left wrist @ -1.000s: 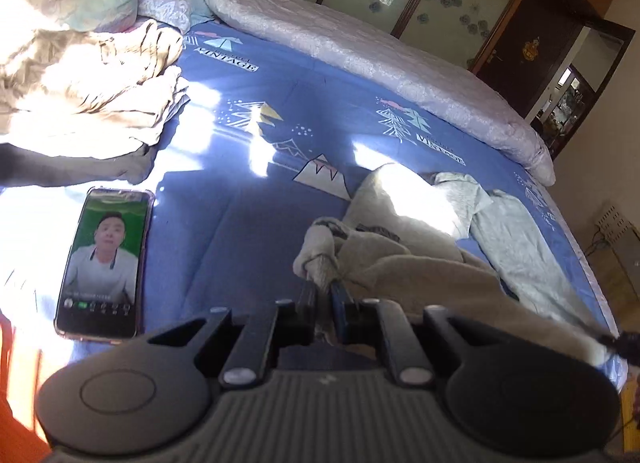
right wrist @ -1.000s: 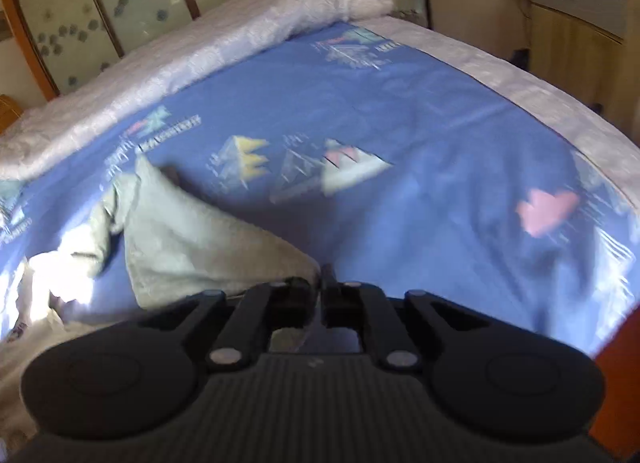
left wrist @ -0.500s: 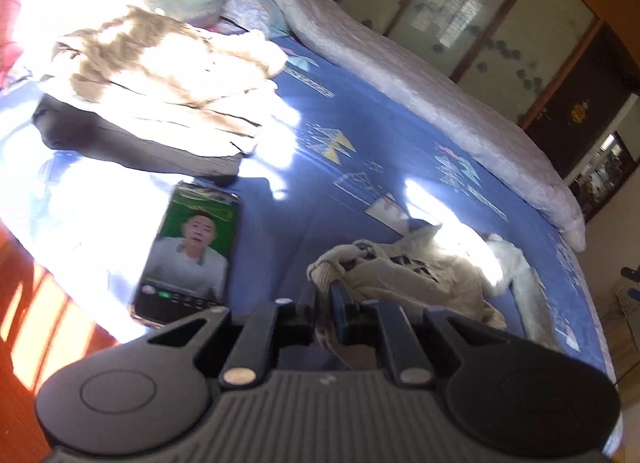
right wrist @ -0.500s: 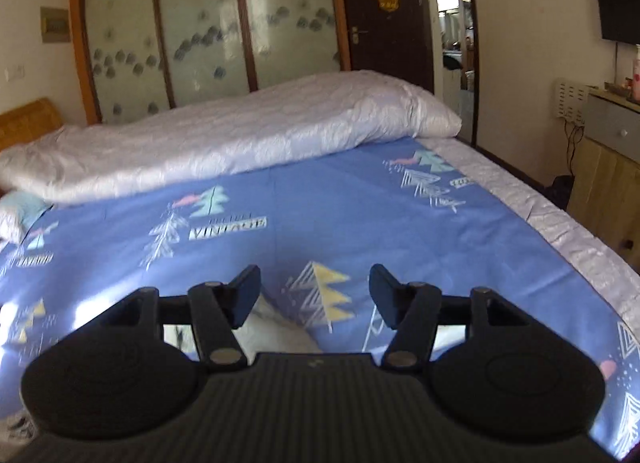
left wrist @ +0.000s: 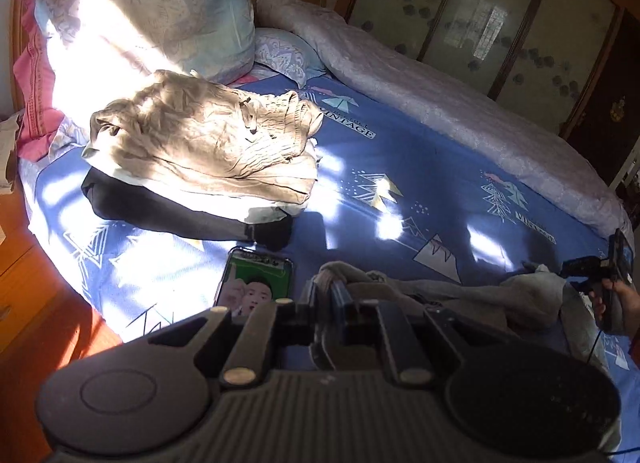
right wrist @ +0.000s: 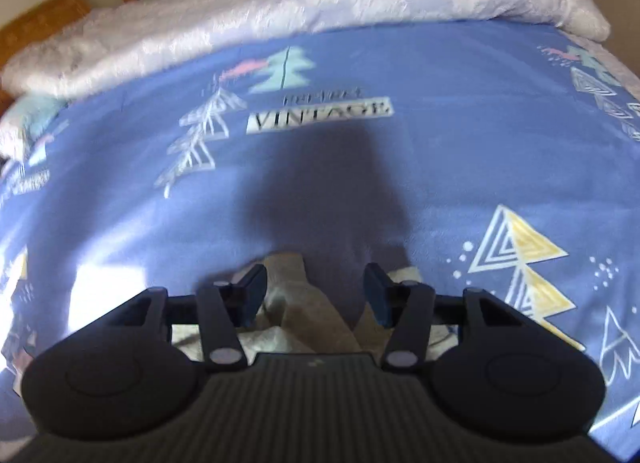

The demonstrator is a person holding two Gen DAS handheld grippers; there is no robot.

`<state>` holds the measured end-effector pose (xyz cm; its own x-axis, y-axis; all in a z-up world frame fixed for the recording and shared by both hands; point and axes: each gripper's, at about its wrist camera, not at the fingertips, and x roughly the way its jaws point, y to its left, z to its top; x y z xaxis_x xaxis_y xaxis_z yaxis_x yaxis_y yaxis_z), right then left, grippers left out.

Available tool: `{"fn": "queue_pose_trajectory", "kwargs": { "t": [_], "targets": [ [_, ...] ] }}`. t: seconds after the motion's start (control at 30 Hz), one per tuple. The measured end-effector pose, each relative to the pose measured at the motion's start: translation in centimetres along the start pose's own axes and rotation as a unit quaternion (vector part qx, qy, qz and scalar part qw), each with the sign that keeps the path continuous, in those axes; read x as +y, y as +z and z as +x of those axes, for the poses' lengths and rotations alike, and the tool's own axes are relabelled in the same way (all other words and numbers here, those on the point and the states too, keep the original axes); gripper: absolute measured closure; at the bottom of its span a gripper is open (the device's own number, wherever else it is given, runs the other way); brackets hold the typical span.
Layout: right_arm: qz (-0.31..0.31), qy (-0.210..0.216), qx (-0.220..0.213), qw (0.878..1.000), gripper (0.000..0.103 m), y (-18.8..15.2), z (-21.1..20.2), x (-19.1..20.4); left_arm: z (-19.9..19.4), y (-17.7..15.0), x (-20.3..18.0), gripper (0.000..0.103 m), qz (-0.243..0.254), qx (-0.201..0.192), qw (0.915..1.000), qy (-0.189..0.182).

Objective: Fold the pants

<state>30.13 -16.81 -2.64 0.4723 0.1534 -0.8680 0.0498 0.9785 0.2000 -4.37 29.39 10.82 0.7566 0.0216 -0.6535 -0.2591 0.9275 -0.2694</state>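
Left wrist view, far left: big soft pillows point(left wrist: 152, 19) upper left, sunlit; below them a stack of folded clothes point(left wrist: 208, 147), crinkled tan fabric on top, a flat black piece underneath; smooth glossy phone point(left wrist: 254, 281) lower centre, screen lit, lying on the blue printed sheet point(left wrist: 432, 167); left gripper point(left wrist: 326, 295) at bottom centre, jaws pinched tight on a bunched fold of the pants point(left wrist: 452, 295), soft grey fleecy cloth crumpled along the lower right; quilted pale blanket point(left wrist: 440, 103) rolled along the upper right; right gripper point(left wrist: 596, 269) at far right edge. Right wrist view: right gripper point(right wrist: 316, 295) jaws spread wide, gripping nothing; pants point(right wrist: 294, 299) lie rumpled just beneath and between them, bottom centre.
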Motion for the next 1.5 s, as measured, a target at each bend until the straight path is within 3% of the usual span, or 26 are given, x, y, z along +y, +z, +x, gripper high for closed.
{"fn": "queue_pose_trajectory", "kwargs": {
  "t": [0.03,0.1,0.17,0.23,0.43,0.53,0.57,0.63,0.7,0.8,0.93,0.97,1.0,1.03,1.07,1.1,1.17,1.27,1.3,1.37,1.4,1.43,1.47,1.5],
  "targets": [
    [0.001,0.007,0.023,1.0,0.078,-0.5,0.3,-0.3,-0.3,0.2,-0.1,0.094,0.005,-0.005,1.0,-0.001],
    [0.017,0.03,-0.003,0.999,0.092,-1.2,-2.1,-1.4,-0.6,0.5,-0.6,0.094,0.018,-0.014,0.9997,-0.003],
    [0.086,0.064,-0.049,0.993,0.093,-2.1,-6.2,-4.3,-0.9,1.0,-1.1,0.094,0.029,-0.025,0.9992,-0.008],
    [0.158,0.069,-0.113,0.979,0.093,-3.4,-11.8,-8.6,-1.1,1.5,-1.3,0.094,0.029,-0.036,0.9988,-0.017],
    [0.261,-0.019,-0.254,0.931,0.094,-7.6,-28.4,-19.7,0.1,3.7,-1.6,0.094,0.027,-0.059,0.9967,-0.049],
    [0.274,-0.05,-0.28,0.919,0.094,-8.1,-32.5,-21.8,2.2,5.6,-2.7,0.095,0.047,-0.083,0.9939,-0.055],
    [0.273,-0.059,-0.285,0.917,0.094,-7.9,-32.9,-22.0,3.1,6.4,-3.1,0.101,0.05,-0.093,0.9931,-0.051],
    [0.273,-0.074,-0.287,0.915,0.094,-6.1,-32.2,-22.3,4.8,8.2,-3.9,0.101,0.069,-0.14,0.9878,-0.002],
    [0.27,-0.093,-0.286,0.915,0.094,-3.8,-30.4,-22.6,7.3,10.7,-3.8,0.101,0.057,-0.153,0.9865,0.011],
    [0.288,-0.095,-0.267,0.915,0.094,0.9,-26.3,-23.2,11.7,13.1,-4.1,0.101,0.017,-0.106,0.9942,0.001],
    [0.236,-0.131,-0.241,0.932,0.092,7.6,-19.9,-20.6,13.7,11.3,-7.7,0.1,0.079,-0.069,0.9943,-0.02],
    [0.222,-0.148,-0.226,0.937,0.084,8.3,-18.2,-20.2,14.1,10.3,-8.3,0.1,0.095,-0.049,0.9939,-0.027],
    [0.214,-0.171,-0.212,0.938,0.065,8.6,-16.7,-19.9,14.7,9.4,-8.7,0.096,0.106,-0.024,0.9934,-0.037],
    [0.206,-0.201,-0.21,0.934,0.056,8.0,-15.7,-19.6,15.6,8.3,-8.9,0.091,0.114,0.012,0.9922,-0.048],
    [0.194,-0.216,-0.213,0.933,0.052,7.1,-15.0,-19.2,16.4,7.3,-9.0,0.081,0.122,0.043,0.9901,-0.054],
    [0.18,-0.212,-0.212,0.937,0.052,6.1,-14.5,-19.1,17.2,6.4,-9.0,0.069,0.127,0.068,0.9879,-0.057],
    [0.156,-0.181,-0.198,0.951,0.053,4.0,-14.0,-19.1,18.8,4.4,-8.8,0.053,0.132,0.118,0.9826,-0.054],
    [0.161,-0.149,-0.181,0.959,0.053,0.8,-14.6,-19.4,21.2,2.3,-8.2,0.047,0.11,0.2,0.9709,-0.074],
    [0.177,-0.126,-0.17,0.961,0.053,-0.3,-14.8,-19.6,21.9,1.8,-8.1,0.039,0.097,0.219,0.9674,-0.083],
    [0.207,-0.079,-0.156,0.962,0.05,-1.9,-15.1,-20.1,22.9,0.6,-8.5,0.037,0.073,0.237,0.9646,-0.088],
    [0.223,-0.058,-0.145,0.962,0.046,-2.7,-14.9,-20.2,22.6,0.1,-9.2,0.05,0.091,0.221,0.9675,-0.082],
    [0.236,-0.047,-0.131,0.962,0.044,-3.3,-14.7,-20.2,22.4,0.0,-10.1,0.077,0.112,0.213,0.9668,-0.086],
    [0.242,-0.042,-0.117,0.962,0.043,-3.6,-14.2,-20.0,22.4,0.1,-10.6,0.091,0.097,0.22,0.9645,-0.11],
    [0.24,-0.046,-0.105,0.964,0.043,-3.8,-13.6,-19.7,22.3,0.6,-10.4,0.091,0.067,0.215,0.9672,-0.117]
  ]
}}
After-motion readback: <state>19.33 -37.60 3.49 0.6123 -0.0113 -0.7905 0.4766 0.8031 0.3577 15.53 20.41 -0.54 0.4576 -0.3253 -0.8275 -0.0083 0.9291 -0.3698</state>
